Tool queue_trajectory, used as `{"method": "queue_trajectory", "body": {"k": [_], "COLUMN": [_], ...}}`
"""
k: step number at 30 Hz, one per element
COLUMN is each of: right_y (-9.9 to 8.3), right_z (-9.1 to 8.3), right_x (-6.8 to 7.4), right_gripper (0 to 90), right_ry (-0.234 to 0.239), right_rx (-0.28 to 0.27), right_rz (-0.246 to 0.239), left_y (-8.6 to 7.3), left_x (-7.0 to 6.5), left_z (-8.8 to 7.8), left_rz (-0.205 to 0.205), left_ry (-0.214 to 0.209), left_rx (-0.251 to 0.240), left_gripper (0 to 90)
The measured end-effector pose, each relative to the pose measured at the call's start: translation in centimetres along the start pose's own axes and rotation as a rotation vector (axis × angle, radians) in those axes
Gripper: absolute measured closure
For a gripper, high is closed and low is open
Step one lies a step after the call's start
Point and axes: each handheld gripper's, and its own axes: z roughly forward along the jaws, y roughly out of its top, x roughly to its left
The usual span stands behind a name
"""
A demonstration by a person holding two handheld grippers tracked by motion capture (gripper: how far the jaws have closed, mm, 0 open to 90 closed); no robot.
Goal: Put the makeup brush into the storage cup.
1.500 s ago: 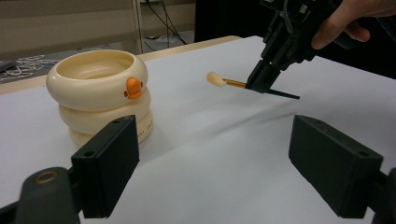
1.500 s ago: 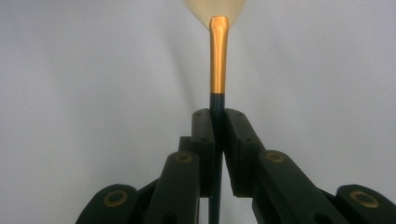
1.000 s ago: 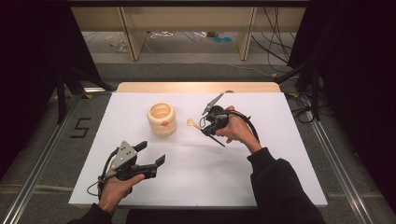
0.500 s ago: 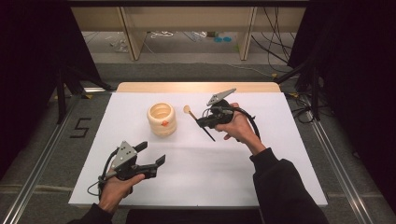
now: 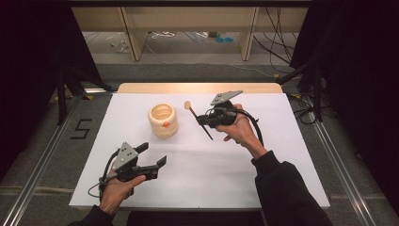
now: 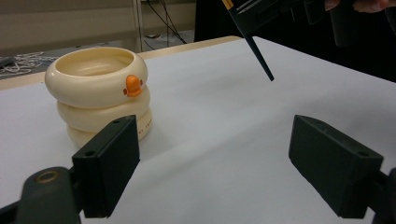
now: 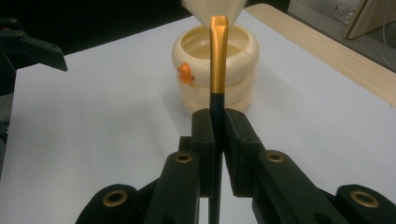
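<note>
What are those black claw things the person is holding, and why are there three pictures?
They are tongs, one in each hand. One picture looks down from above the white table. The other two come from little cameras riding on the tongs. On the table stands a cream duck cup. The right tongs are squeezed shut on a brush with a black handle, a gold collar and pale bristles, lifted beside the cup. The left tongs are open and hold nothing.
</note>
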Motion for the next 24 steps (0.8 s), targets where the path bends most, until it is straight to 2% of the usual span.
{"method": "queue_trajectory", "body": {"k": [1, 4, 6, 9, 13, 15, 22, 23, 24], "right_y": [0.0, 0.2, 0.2, 0.2, 0.1, 0.1, -0.3, -0.3, -0.3], "right_z": [0.0, -0.2, -0.3, -0.4, -0.5, -0.5, -1.0, -1.0, -1.2], "right_x": [0.1, 0.4, 0.5, 0.8, 1.1, 1.1, 1.7, 1.7, 1.8], "right_gripper": [83.0, 83.0, 83.0, 83.0, 83.0, 83.0, 83.0, 83.0, 83.0], "right_ry": [0.013, 0.007, 0.023, 0.015, 0.029, 0.022, 0.031, 0.031, 0.034], "right_rx": [-0.006, -0.037, -0.047, -0.063, -0.082, -0.102, -0.124, -0.124, -0.125], "right_rz": [-0.001, -0.001, 0.002, 0.005, 0.009, -0.01, -0.004, -0.004, -0.011], "left_y": [0.0, 0.0, 0.0, 0.0, 0.0, 0.1, 0.2, 0.2, 0.4], "left_x": [0.0, 0.0, 0.0, 0.0, 0.0, 0.1, -0.4, -0.4, -0.5], "left_z": [0.0, 0.0, 0.0, 0.0, 0.0, 0.1, 0.5, 0.5, 0.8], "left_rz": [0.003, 0.004, 0.002, 0.004, 0.006, 0.004, -0.042, -0.042, -0.022], "left_ry": [-0.001, 0.001, 0.001, -0.001, 0.001, -0.001, -0.024, -0.024, -0.035], "left_rx": [0.006, 0.004, 0.001, -0.001, 0.0, -0.002, -0.003, -0.003, -0.002], "left_gripper": [16.1, 16.2, 16.2, 16.3, 16.4, 16.4, 16.7, 16.7, 16.7]}}
